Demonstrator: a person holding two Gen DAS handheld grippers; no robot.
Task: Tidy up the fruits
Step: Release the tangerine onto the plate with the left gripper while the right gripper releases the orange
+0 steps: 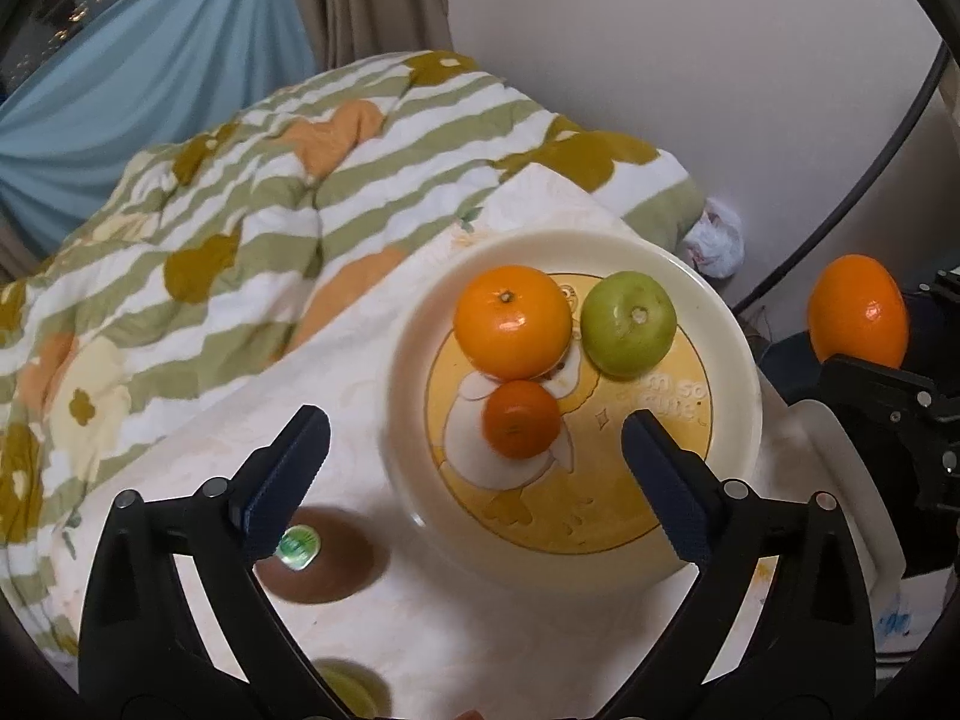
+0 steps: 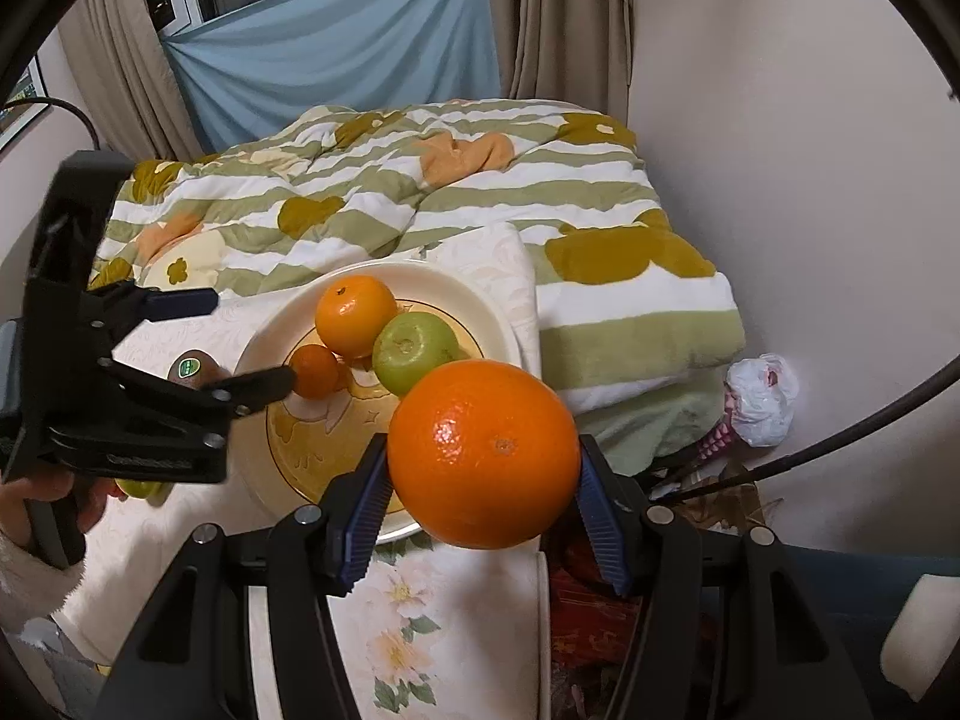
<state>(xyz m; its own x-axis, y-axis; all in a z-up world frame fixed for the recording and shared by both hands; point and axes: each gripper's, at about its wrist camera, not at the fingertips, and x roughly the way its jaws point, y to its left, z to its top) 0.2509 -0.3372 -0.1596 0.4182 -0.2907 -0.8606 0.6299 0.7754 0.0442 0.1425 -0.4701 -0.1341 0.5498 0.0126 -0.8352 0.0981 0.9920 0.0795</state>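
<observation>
We hold a big orange (image 2: 483,453) up in the air with our right gripper (image 2: 483,498). Its two blue pads (image 2: 363,516) squeeze the orange from both sides. The orange hangs just past the near edge of the plate (image 2: 498,315). In the left wrist view we see the same big orange (image 1: 857,311) off to the right, away from the plate (image 1: 735,360).

On the plate sit three fruits. There is a middle-sized orange (image 1: 512,321), a green apple (image 1: 629,323) that touches it, and a small tangerine (image 1: 521,427) right in front of the orange. The plate is cream with a yellow duck picture in the middle.

Our left gripper (image 1: 474,471) is open wide and holds nothing. It hovers over the near left part of the plate, and the small tangerine shows between its fingers. From the right wrist view, the left gripper (image 2: 249,342) has one finger tip near the tangerine (image 2: 315,371).

A brown kiwi (image 1: 318,555) with a green sticker lies on the cloth (image 1: 210,432) beside the plate, on its left. Another green fruit (image 1: 351,690) peeks out at the bottom, blurry and half hidden.

Behind the plate is a striped green and white blanket (image 1: 240,210). A blue curtain (image 2: 336,66) hangs at the back.
</observation>
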